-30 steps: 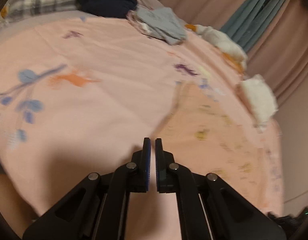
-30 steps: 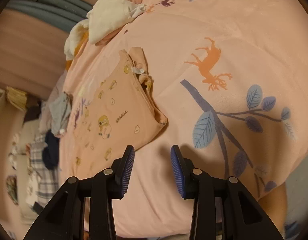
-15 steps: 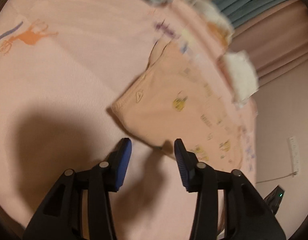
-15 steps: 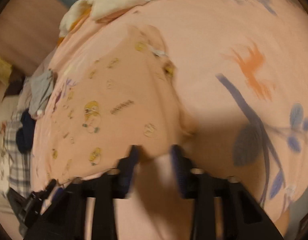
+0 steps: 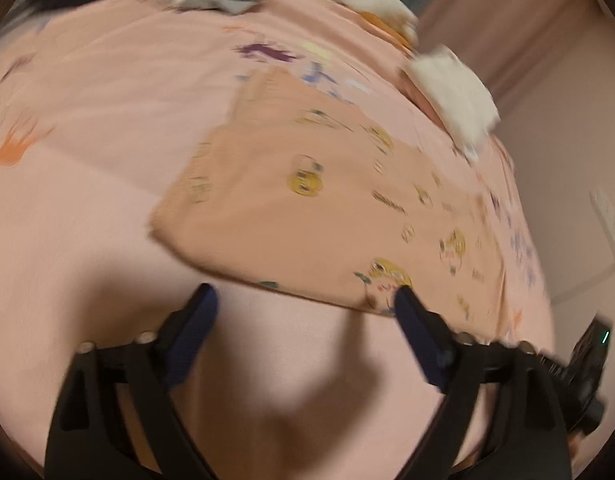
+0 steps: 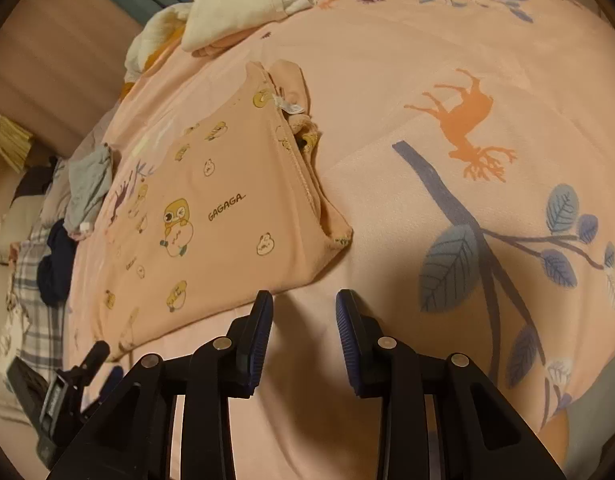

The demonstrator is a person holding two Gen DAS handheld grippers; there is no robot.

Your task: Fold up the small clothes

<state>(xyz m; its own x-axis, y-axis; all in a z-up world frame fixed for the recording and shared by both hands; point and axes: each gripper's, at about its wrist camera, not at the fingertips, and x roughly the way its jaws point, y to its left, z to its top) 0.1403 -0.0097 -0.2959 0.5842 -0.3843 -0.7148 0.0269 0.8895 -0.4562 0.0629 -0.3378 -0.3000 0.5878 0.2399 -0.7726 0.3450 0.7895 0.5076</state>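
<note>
Warm, dim indoor light. The left wrist view is smeared with motion blur; the right is sharp. Both bend and darken at the rim, with soft near shadows on the bedspread (image 6: 387,240).

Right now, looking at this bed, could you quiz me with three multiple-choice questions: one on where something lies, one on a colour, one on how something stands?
1. Where does the peach printed garment lie?
A. flat on the pink bedspread
B. hanging on the curtain
C. on the floor

2. What colour is the deer print on the bedspread?
A. green
B. orange
C. black

3. How do the jaws of the left gripper stand?
A. clamped on the garment
C. shut on nothing
B. wide open, holding nothing

Answers: 1 A, the garment is spread on the bedspread ahead of both grippers. 2 B, the deer shows orange in the right wrist view. 3 B, the jaws have just been opening and stand far apart at the garment's near edge, with nothing gripped.
</note>
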